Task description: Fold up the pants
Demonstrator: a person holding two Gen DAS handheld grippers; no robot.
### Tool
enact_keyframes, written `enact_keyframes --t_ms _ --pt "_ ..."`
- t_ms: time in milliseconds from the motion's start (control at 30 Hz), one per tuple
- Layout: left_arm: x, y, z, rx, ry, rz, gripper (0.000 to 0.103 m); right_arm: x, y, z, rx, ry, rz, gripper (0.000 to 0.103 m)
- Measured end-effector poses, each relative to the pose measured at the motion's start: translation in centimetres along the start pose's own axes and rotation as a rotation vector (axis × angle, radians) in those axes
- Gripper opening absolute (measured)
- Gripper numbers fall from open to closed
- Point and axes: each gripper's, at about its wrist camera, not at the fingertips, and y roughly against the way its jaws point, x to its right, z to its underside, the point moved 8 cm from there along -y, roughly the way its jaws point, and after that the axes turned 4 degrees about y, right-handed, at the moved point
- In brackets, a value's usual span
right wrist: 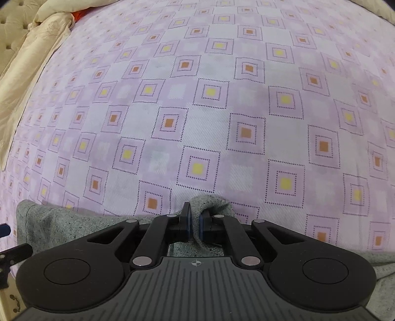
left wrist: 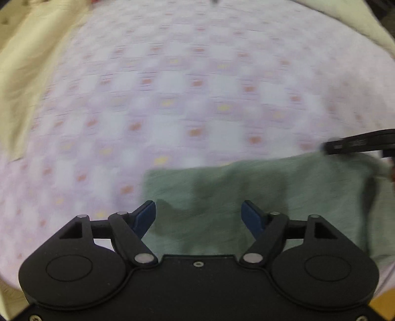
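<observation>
- My left claw: released, fingers spread, green pants lying beneath and ahead.
- My right claw: clenched on a pants fold.
- Checked bedsheet: beyond both claws.

Pale lilac woven bedsheet with a grid of dotted-outline squares, centres orange or yellow, covers the bed. Cream satin quilt bunched along its left edge, beside a beige tufted headboard. Small red-orange fabric patch shows at the quilt's top edge.
</observation>
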Motion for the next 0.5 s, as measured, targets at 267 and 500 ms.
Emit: enact_keyframes --t_ms 267,500 --pt "-4.4 -6.5 3.3 -0.207 0.172 -0.011 0.099 0.5 0.0 -1.1 0.001 -0.066 -0.047 0.008" --pt "-4.9 -6.7 3.6 -0.224 0.177 0.016 0.099 1.8 5.8 0.3 0.254 -0.084 0.028 0.017"
